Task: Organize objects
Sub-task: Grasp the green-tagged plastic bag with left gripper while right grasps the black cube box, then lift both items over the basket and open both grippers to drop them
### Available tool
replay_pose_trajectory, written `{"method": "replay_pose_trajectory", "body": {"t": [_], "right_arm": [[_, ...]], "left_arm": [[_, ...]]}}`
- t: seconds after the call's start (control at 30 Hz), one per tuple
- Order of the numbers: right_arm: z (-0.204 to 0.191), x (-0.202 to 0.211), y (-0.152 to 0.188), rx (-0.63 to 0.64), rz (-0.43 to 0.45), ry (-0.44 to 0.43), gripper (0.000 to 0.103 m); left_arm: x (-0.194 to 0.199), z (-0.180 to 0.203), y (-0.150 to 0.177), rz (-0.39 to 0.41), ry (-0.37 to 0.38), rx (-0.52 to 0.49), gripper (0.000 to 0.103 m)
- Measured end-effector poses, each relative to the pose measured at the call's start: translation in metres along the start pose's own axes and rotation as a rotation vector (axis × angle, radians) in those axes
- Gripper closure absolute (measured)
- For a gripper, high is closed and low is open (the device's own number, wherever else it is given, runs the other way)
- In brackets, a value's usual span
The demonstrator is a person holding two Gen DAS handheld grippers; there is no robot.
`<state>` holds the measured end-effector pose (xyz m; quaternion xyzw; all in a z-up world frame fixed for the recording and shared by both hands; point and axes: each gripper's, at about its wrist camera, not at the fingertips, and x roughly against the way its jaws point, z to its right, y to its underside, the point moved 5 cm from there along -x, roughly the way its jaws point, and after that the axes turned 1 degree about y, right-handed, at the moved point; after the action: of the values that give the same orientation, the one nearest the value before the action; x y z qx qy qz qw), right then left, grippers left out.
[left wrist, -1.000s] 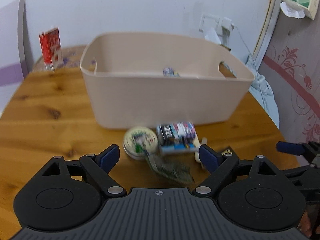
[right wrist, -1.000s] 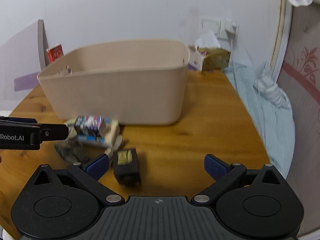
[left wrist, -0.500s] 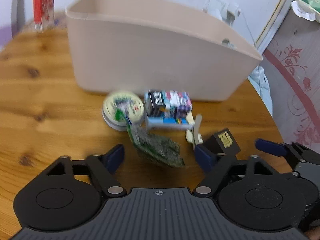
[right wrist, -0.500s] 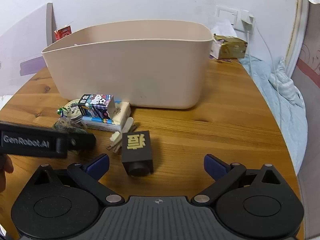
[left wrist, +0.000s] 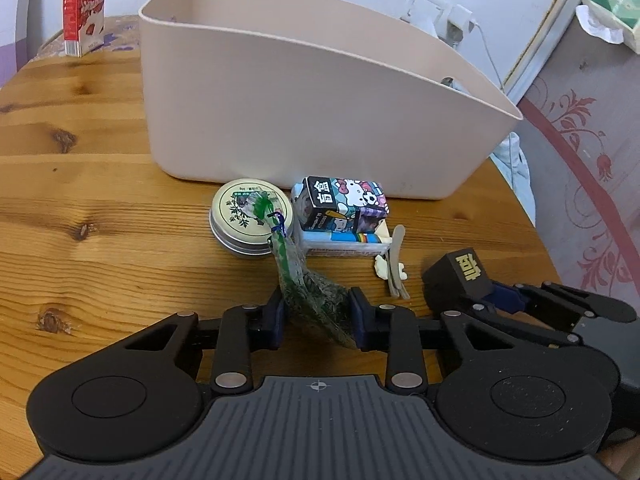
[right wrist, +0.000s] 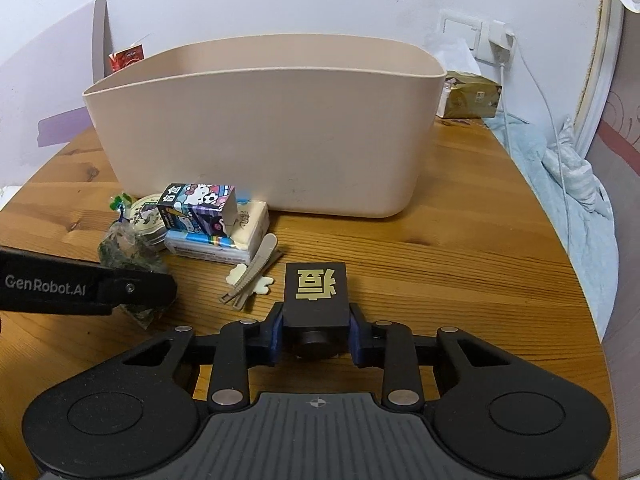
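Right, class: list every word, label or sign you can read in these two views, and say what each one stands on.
"GenRobot.AI": on the left gripper, seen from the right wrist view.
One gold Chinese character: on the black box.
"盲盒": on the cartoon-cat box.
Red carton: white print, too blurred.
Round tin lid: print too small.

beige bin (right wrist: 272, 140), gold-marked black box (right wrist: 316, 294)

The left gripper (left wrist: 317, 316) pinches a clear plastic pouch of dark green dried leaves (left wrist: 314, 300) between its blue pads. Just beyond lie a round silver tin (left wrist: 250, 220) and a cartoon-printed carton (left wrist: 344, 204) — both before the beige plastic tub (left wrist: 304, 116) on the wooden table (left wrist: 100, 216).
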<state>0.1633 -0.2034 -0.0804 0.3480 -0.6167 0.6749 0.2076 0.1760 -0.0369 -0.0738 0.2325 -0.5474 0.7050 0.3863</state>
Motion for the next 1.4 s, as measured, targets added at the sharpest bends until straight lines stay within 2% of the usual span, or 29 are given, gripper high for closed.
{"method": "replay_pose_trajectory", "body": {"t": [0.2,0.4,0.67,0.83,0.93,1.2,1.4], "right_arm": [[0.004,0.017,-0.007,-0.019,0.044,0.005,0.073],[0.002,0.041,-0.025,-0.026,0.121,0.005,0.073],[0.004,0.069,-0.066,-0.033,0.259,0.012,0.073],[0.006,0.074,-0.095,-0.034,0.324,0.027,0.073],[0.01,0.07,-0.112,-0.06,0.341,0.025,0.073],[0.02,0.042,-0.139,-0.091,0.336,0.055,0.073],[0.019,0.007,-0.143,-0.077,0.266,0.078,0.073]], "left_arm": [[0.021,0.001,-0.004,0.047,0.02,-0.027,0.071],[0.049,0.0,-0.015,0.135,0.015,-0.046,0.071],[0.088,0.005,-0.054,0.255,0.032,-0.1,0.071],[0.096,0.001,-0.085,0.327,0.005,-0.11,0.071],[0.092,-0.005,-0.105,0.354,-0.027,-0.106,0.071],[0.051,-0.023,-0.143,0.347,-0.156,-0.09,0.071],[0.015,-0.027,-0.146,0.275,-0.177,-0.109,0.071]]}}
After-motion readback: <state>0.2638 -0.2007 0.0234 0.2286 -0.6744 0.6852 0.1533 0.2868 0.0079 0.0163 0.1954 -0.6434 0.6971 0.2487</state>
